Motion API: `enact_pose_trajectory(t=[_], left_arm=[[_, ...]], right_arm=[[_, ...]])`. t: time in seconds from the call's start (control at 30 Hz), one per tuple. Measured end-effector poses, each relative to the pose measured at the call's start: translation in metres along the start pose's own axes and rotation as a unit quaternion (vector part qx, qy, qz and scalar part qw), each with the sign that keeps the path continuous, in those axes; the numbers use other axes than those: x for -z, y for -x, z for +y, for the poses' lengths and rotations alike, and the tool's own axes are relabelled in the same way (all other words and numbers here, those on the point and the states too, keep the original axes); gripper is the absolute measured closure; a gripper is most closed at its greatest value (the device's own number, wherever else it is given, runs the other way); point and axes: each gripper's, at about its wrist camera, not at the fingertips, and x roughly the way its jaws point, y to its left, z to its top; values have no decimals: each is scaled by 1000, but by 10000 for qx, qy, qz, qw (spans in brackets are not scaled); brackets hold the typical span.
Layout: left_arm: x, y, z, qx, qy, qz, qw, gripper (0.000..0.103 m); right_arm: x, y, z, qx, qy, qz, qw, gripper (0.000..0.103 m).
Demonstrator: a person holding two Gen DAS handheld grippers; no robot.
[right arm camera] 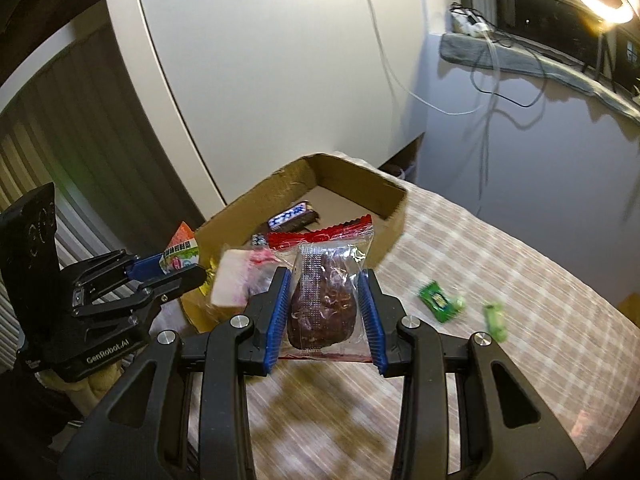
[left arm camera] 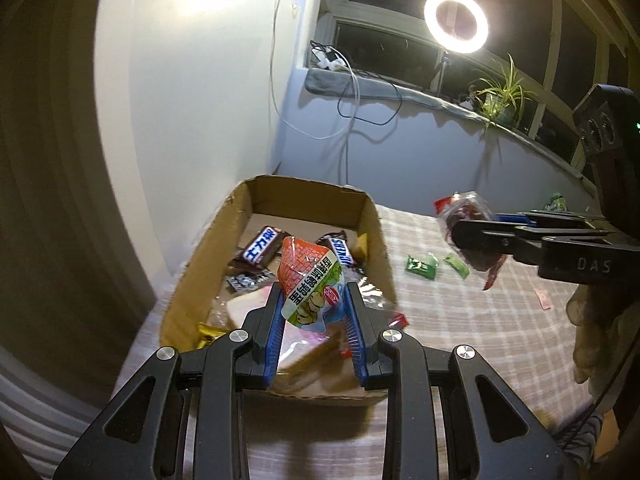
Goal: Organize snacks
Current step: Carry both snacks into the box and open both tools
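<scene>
Both jaws pinch what we judge light, crinkly, slippery packets: left gripper (left arm camera: 314, 308) the orange snack packet (left arm camera: 310, 280), right gripper (right arm camera: 325, 300) the clear-wrapped brown cake (right arm camera: 323, 304); we grip mid-body.

The cardboard box (left arm camera: 372, 216), at the centre of the left wrist view, is matt brown with rough, torn edges. The orange-and-white snack packet (left arm camera: 310, 280) below it is glossy plastic film. In the right wrist view, the clear wrapper (right arm camera: 324, 292) at centre is shiny, crinkled plastic over a dark, rough-looking cake. The checked cloth (right arm camera: 500, 264) at right looks woven and matt. The ribbed blue finger pads (right arm camera: 278, 316) sit on matt black plastic frames with bright metal rivets.
</scene>
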Motion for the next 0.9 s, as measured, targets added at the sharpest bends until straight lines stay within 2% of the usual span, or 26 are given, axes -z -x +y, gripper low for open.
enact_pose_trajectory(t=[0.37, 0.63, 0.8, 0.9], left_arm=[[-2, -9, 17, -90, 71, 24, 9999, 76], [-4, -17, 26, -122, 156, 59, 9998, 76], [-5, -19, 28, -132, 173, 58, 9997, 72], [-5, -19, 29, -135, 183, 53, 9997, 66]], right_arm=[[-17, -48, 11, -101, 77, 233, 9996, 67], [-22, -68, 11, -185, 50, 344, 9992, 66], [-24, -75, 13, -223, 85, 370, 9990, 66], [-25, -78, 14, -205, 93, 382, 9990, 65]])
